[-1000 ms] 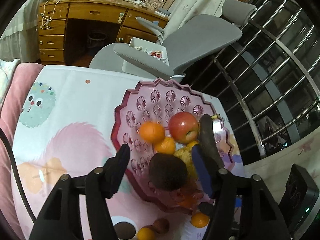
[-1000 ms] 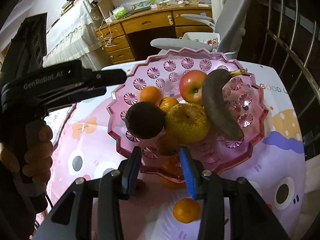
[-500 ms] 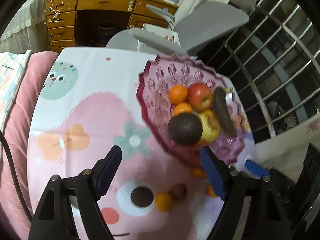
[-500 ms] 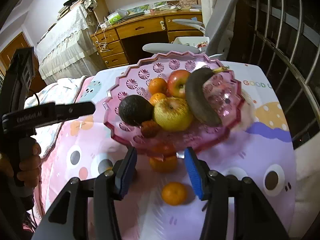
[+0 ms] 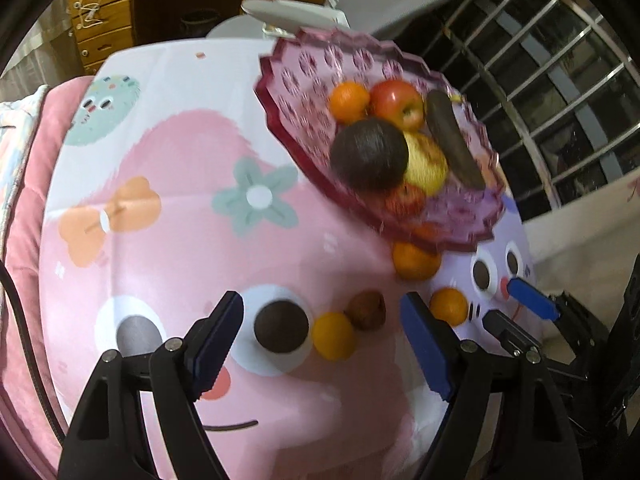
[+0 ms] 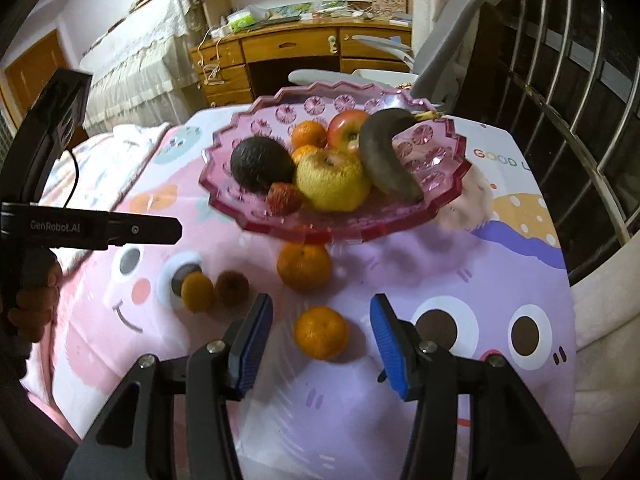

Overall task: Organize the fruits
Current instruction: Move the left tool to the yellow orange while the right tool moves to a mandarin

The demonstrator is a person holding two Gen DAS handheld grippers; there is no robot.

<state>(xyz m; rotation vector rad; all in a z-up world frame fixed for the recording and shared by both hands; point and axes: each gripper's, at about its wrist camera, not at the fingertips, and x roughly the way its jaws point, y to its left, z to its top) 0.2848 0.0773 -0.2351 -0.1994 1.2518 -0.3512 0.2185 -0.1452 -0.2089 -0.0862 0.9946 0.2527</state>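
While hanging low over the cartoon tablecloth [image 6: 460, 280], grips nothing: right gripper [image 6: 321, 304] spread wide, blue pads [image 6: 386, 336] well apart. Lined up with that gap in the right wrist view, a tangerine [image 6: 321, 332] on the cloth, touching neither pad. Likewise wide and bare, the left gripper [image 5: 321, 308], raised above the pink part of the cloth. Seen in its gap from the left wrist camera, a small yellow-orange fruit [image 5: 333, 336] touching a small brown fruit [image 5: 366, 310], both loose on the cloth beside a printed dark eye. Same pair visible from the right wrist, to the left of the tangerine, with the left gripper's black finger reaching in above them.

Further on, a second tangerine [image 6: 304, 266] on the cloth, tucked under the near rim of the pink footed bowl [image 6: 340, 232]. Cannot tell whether touching the bowl's foot.

Up in the bowl, piled together: a small red bumpy fruit [image 6: 285, 199] nearest the front edge, a dark avocado [image 6: 260, 164] to the left, a yellow apple [image 6: 332, 178] in the middle, a blackened banana [image 6: 386, 160] curving along the right side. Behind these, a red apple [image 6: 348, 130] and an orange [image 6: 308, 134] side by side, with another orange mostly hidden below it.

Beyond the table, a grey office chair [image 6: 452, 52], then a wooden desk [image 6: 288, 46] with drawers and clutter on top. Off to the left, a bed with a lace cover [image 6: 132, 52]; to the right, metal window bars [image 6: 560, 100] against the dark.
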